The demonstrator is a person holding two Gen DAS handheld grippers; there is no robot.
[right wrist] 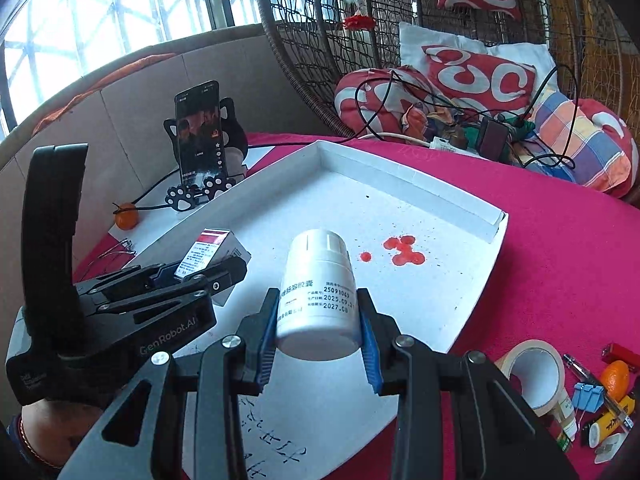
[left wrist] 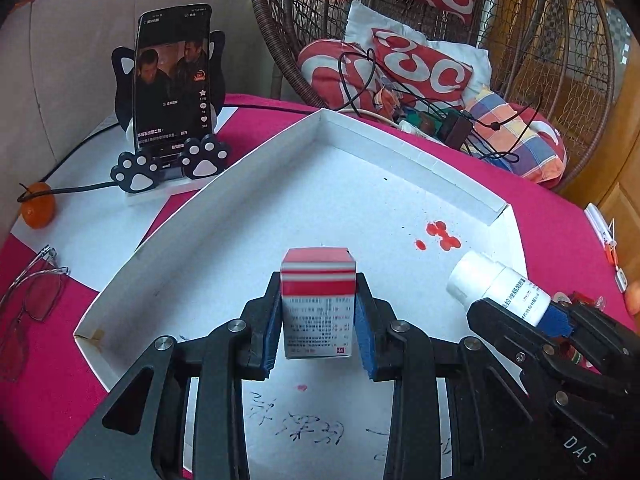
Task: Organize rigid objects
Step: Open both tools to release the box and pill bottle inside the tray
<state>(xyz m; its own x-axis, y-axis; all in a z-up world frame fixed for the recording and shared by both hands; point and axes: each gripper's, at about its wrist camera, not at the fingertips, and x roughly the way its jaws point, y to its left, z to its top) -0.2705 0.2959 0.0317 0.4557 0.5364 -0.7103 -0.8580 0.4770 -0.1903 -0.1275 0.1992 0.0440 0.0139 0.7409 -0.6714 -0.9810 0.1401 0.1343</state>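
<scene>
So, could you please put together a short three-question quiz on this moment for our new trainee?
1. True or false: the left gripper is shut on the red-and-white cardboard medicine box.
2. What does the right gripper hold? A) roll of beige tape B) white plastic pill bottle C) orange fruit
3. Fill in: both held items are over the shallow white cardboard ____, which has red stains.

Key: 1 true; 2 B; 3 tray.
</scene>
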